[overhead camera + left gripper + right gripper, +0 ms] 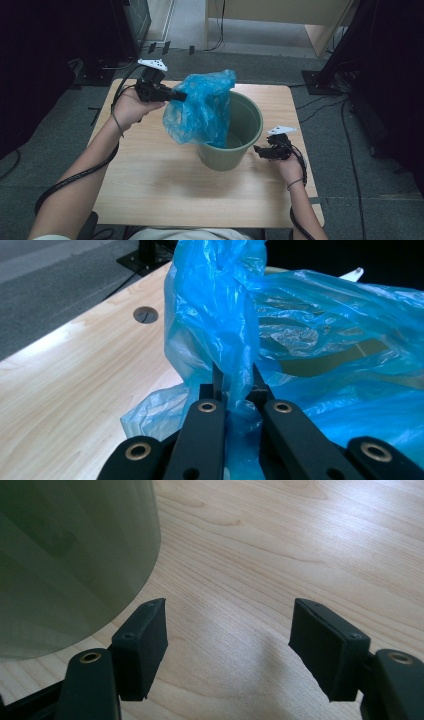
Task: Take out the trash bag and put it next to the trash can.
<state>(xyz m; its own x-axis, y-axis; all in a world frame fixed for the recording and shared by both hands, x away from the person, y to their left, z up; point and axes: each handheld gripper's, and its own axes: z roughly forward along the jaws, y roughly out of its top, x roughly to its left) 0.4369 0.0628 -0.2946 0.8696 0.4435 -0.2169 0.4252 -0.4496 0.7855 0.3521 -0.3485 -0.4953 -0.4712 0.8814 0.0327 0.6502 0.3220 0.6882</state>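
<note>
Filling the middle of the frame, the wooden table (150, 170) carried a green bucket (252, 125) at centre. A blue bag (202, 107) draped over its left rim, pinched by the left gripper (177, 95) at upper left. The right gripper (260, 150), jaws spread and empty, sat just right of the bucket.

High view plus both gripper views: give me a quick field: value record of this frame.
surface: wooden table
bin: green bin, upright, mid-table
bag: blue plastic bag, bunched over the bin's left rim, partly inside
left gripper: shut on the bag
right gripper: open, holding nothing, low beside the bin's right wall
</note>
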